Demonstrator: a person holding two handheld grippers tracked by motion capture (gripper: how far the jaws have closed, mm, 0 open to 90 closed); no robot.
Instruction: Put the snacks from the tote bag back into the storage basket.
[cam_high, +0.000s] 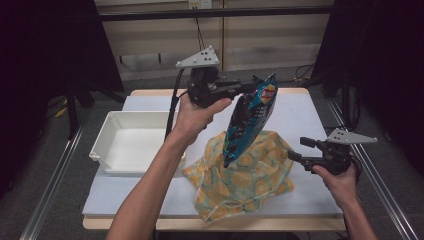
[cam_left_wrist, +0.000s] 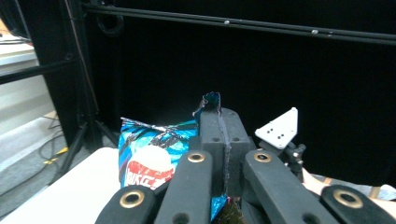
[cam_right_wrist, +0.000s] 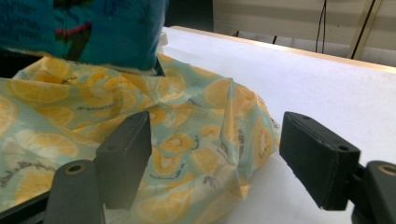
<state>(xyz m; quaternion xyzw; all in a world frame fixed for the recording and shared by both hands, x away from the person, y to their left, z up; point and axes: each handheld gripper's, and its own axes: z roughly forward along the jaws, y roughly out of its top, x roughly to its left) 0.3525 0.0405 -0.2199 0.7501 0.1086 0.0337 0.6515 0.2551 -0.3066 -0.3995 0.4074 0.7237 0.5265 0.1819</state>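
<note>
The left gripper (cam_high: 248, 88) holds a blue chip bag (cam_high: 247, 117) above a lemon-print bag (cam_high: 245, 177).

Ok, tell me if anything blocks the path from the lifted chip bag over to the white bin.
Nothing visible does. The left hand-held gripper holds the blue chip bag by its top, above the lemon-print cloth bag. The white bin lies open to its left with only bare table between.
</note>
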